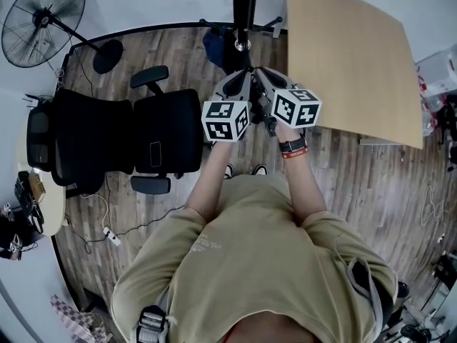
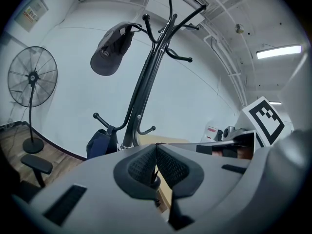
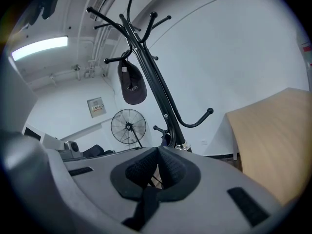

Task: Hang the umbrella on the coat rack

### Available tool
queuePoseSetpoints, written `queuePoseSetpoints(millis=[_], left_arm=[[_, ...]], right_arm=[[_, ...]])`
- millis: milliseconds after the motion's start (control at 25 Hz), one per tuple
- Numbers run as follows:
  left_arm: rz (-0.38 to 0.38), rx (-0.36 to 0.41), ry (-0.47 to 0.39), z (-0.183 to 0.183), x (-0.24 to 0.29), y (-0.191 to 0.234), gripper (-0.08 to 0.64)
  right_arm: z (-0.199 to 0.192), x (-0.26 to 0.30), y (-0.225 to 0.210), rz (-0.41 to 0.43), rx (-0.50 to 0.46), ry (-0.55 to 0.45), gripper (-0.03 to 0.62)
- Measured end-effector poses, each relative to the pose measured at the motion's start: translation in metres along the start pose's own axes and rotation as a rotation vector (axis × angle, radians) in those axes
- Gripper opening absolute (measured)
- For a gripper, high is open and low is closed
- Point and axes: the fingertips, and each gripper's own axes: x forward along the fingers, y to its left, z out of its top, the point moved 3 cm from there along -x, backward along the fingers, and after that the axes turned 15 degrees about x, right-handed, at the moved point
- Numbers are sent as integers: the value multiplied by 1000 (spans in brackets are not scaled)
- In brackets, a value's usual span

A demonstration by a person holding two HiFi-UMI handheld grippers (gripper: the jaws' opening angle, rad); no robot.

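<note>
While I face the rack, my left gripper and right gripper side by side, both pinched closed, cap hung high.

Open wooden floor between black swivel chair left and pale wooden surface right; black metal coat rack ahead.
</note>
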Motion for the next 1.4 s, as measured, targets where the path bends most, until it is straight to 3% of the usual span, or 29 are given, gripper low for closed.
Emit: queuePoseSetpoints(millis=[680, 880, 1400], left_arm=[[12, 0, 26, -10, 19, 19, 23], [14, -6, 43, -12, 22, 26, 24], [-22, -17, 93, -35, 31, 25, 25]], right_arm=[[4, 18, -15, -10, -23, 13, 18], [4, 22, -16, -36, -107, 19, 18], [-12, 32, -33, -41, -52, 63, 18]])
